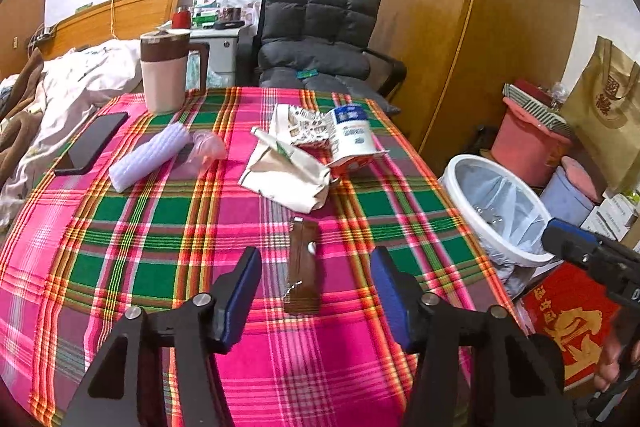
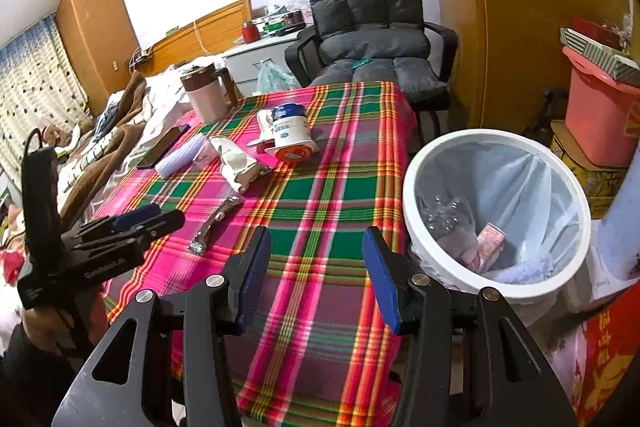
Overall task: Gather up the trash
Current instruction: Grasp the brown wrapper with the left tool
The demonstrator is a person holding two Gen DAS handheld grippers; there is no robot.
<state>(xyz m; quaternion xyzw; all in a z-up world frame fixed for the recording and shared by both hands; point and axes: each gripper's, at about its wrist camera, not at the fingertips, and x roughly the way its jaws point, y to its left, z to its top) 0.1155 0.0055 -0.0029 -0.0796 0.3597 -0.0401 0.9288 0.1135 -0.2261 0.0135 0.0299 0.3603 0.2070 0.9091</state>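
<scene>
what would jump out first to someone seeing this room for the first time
The loud pink and green plaid tablecloth fills the middle, littered with a crumpled paper bag, a tipped cup and a brown wrapper. To the right, beside the table, stands a white bin with trash inside.

Both views look forward and downward along their own claw, close over the plaid table [image 1: 168, 227]. The left wrist view faces its middle; the right wrist view sits further right. Both share the trash bin [image 2: 416, 163] and the chair [image 1: 320, 27].
</scene>
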